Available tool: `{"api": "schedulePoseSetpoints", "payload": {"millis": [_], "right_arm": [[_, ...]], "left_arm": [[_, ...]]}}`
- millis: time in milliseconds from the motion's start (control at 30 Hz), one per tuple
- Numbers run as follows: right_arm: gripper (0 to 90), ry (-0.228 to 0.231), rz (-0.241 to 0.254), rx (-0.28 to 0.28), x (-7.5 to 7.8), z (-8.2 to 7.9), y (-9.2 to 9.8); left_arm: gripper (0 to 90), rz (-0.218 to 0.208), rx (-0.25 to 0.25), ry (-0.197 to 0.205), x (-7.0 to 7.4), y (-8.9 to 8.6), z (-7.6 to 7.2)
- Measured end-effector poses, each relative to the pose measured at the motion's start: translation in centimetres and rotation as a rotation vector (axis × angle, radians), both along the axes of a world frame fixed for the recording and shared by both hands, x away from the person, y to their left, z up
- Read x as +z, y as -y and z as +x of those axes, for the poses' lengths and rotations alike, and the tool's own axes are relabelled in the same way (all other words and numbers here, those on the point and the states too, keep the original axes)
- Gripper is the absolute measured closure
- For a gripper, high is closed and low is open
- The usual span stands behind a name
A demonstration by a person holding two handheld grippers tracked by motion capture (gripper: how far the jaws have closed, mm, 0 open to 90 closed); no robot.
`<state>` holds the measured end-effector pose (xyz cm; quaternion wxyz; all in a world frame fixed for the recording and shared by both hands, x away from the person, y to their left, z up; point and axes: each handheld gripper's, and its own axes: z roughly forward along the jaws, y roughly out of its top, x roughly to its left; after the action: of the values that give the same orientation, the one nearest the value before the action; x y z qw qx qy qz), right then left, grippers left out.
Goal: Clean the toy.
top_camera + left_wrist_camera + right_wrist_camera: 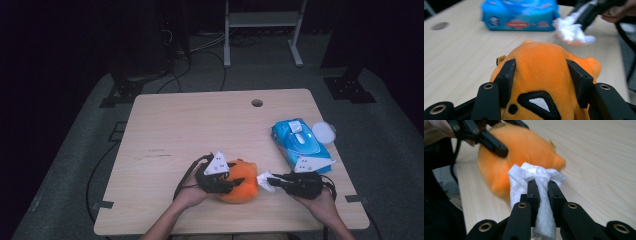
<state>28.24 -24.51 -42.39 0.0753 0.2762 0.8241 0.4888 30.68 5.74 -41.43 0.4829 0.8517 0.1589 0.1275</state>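
Note:
An orange plush toy (240, 186) with a black and white stitched patch lies near the table's front edge. My left gripper (235, 181) is shut on the plush toy (541, 75), one jaw pressing into each side. My right gripper (274, 182) is shut on a crumpled white wipe (265, 181). The wipe (534, 177) bunches out past the jaws and touches the plush toy (524, 152) on its side. In the left gripper view the wipe (572, 33) hangs from the right gripper just beyond the toy.
A blue pack of wet wipes (299, 141) lies at the right of the wooden table (200, 125), with a round white lid (324, 132) beside it. A cable hole (257, 103) sits near the far edge. A metal stand (262, 30) rises behind the table.

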Motion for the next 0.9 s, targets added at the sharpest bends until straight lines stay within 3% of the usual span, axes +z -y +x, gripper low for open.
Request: {"api": "schedulePoseSetpoints", "payload": {"millis": [100,267,600,733,900], "right_arm": [[81.3,-0.011,-0.025,-0.037,-0.3,0.5,1.2],[78.7,-0.038,-0.05,-0.072,-1.0,1.0,2.7],[62.2,-0.085,-0.054,-0.089,-1.4,1.3,4.0],[58.1,-0.083,-0.053,-0.086,-1.5,1.3,4.1],[54.2,-0.084,-0.043,-0.096,-1.5,1.4,4.3]], "left_arm": [[47.2,-0.022,0.073,0.023,0.2,-0.9,0.6],[46.8,-0.035,0.116,0.03,0.2,-1.6,1.2],[46.0,-0.037,0.138,0.029,0.0,-1.8,1.9],[46.0,-0.047,0.152,0.031,0.0,-2.0,2.6],[43.7,-0.025,0.151,0.021,-0.3,-1.6,3.5]]}}
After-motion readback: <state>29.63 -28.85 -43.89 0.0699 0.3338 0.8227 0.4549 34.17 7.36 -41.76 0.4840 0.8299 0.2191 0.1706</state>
